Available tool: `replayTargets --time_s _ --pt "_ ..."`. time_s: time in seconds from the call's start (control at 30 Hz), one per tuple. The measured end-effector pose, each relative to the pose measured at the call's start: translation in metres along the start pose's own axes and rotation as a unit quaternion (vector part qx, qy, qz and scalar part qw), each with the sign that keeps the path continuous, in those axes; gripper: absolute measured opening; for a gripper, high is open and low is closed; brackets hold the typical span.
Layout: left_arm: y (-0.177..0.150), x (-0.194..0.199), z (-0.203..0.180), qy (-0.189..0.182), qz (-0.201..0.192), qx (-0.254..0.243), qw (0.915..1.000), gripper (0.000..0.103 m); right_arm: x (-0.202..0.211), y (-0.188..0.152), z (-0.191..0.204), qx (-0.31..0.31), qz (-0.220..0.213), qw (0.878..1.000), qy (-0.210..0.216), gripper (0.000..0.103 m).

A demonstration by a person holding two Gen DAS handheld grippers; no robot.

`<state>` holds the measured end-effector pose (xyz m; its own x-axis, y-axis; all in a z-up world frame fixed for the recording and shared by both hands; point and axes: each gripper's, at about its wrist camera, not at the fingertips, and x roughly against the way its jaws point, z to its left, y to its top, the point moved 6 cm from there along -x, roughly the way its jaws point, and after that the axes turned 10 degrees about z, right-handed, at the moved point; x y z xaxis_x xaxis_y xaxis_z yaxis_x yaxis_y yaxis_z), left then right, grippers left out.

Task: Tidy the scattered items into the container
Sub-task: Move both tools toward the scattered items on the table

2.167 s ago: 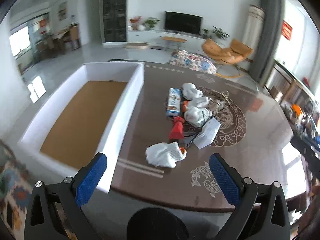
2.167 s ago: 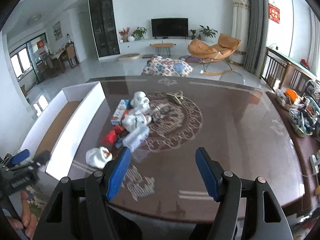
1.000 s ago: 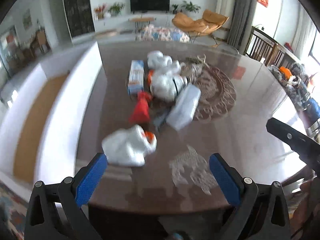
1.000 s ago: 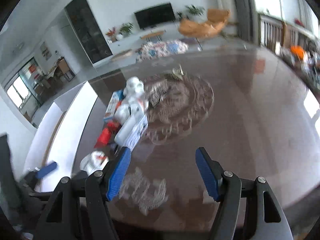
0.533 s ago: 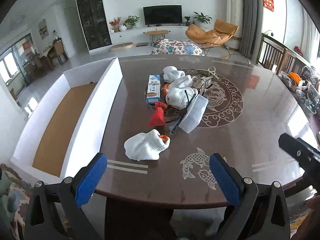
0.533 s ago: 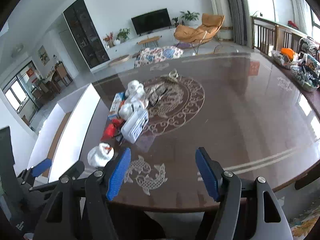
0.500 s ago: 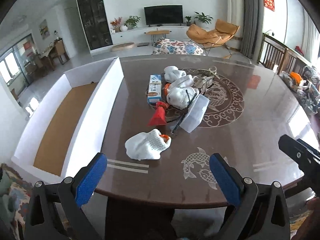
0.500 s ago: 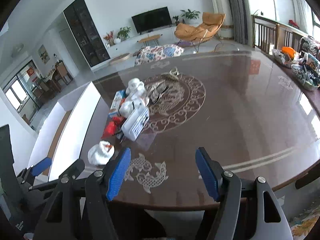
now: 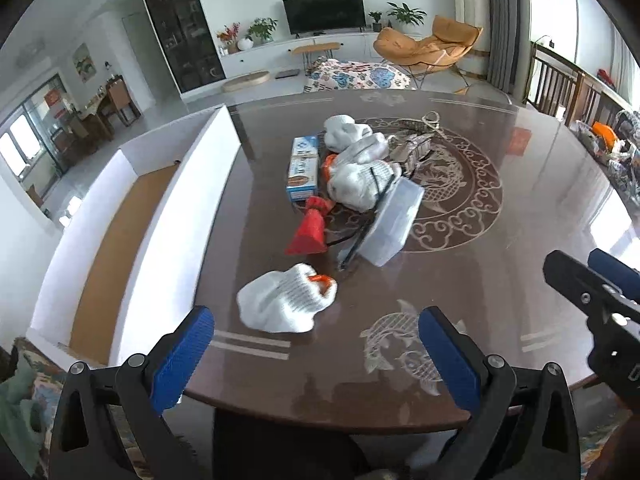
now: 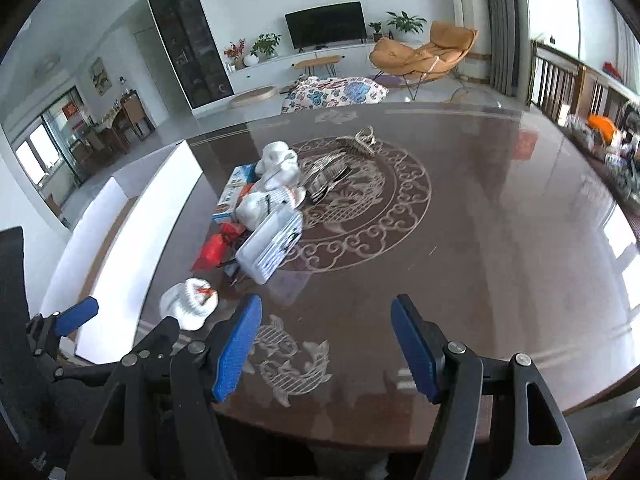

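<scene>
Above table (image 9: 520,200): both claws wide apart, empty.

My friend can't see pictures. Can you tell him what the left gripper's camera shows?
An open left gripper hovers near a white glove on a brown table. Farther back lies a pile of gloves, boxes and a red bag; a white container sits left.

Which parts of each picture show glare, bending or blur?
Left wrist view: the table mirrors window light at right, and the white box bows from fisheye bending. Right wrist view: the same glare on the table; items at the far right look smeared.
</scene>
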<state>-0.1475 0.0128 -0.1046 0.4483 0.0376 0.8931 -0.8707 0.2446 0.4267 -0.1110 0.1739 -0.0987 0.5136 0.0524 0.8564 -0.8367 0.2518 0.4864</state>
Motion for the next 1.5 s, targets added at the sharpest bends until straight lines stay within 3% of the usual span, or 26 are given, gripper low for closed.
replayTargets --time_s 0.2,0.37,0.57,0.67,0.8,0.87,0.97,1.03,1.1,1.27,1.5 --pt "0.001 0.007 -0.004 -0.016 -0.011 -0.005 0.9998 0.103 0.008 -0.001 -0.002 -0.001 -0.006 1.000 -0.013 0.068" --pt "-0.013 -0.003 0.022 -0.024 -0.009 0.021 0.9995 0.103 0.009 -0.016 0.011 0.003 -0.025 0.999 -0.039 0.068" --pt "-0.024 -0.023 0.045 -0.079 -0.006 0.046 0.9957 0.103 0.010 -0.044 0.018 0.009 -0.044 0.999 -0.022 0.068" --pt "-0.028 -0.025 0.043 -0.067 -0.013 0.049 0.9964 0.103 -0.007 -0.042 0.011 0.014 -0.039 0.998 -0.043 0.068" --pt "-0.035 -0.031 0.046 -0.056 -0.012 0.062 0.9964 0.103 -0.016 -0.039 0.000 -0.035 -0.040 0.999 -0.005 0.068" --pt "-0.038 -0.039 0.046 -0.054 0.013 0.057 0.9968 0.103 -0.020 -0.038 0.000 -0.041 -0.024 0.999 0.000 0.068" --pt "-0.040 -0.044 0.044 -0.037 0.043 0.031 0.9979 0.103 -0.039 -0.038 0.006 -0.038 0.055 0.998 -0.007 0.068" --pt "-0.040 -0.038 0.046 -0.027 0.040 0.021 0.9986 0.103 -0.043 -0.040 0.008 -0.047 0.091 0.995 0.006 0.068" --pt "-0.038 -0.031 0.050 -0.021 0.034 0.021 0.9990 0.103 -0.039 -0.042 0.010 -0.051 0.095 0.994 0.028 0.068" --pt "-0.033 -0.032 0.054 -0.030 0.028 0.022 0.9989 0.103 -0.027 -0.040 0.012 -0.037 0.078 0.996 0.026 0.068" --pt "-0.032 -0.050 0.043 -0.027 0.036 -0.026 0.9987 0.103 -0.040 -0.045 -0.002 -0.061 0.088 0.993 0.039 0.068"
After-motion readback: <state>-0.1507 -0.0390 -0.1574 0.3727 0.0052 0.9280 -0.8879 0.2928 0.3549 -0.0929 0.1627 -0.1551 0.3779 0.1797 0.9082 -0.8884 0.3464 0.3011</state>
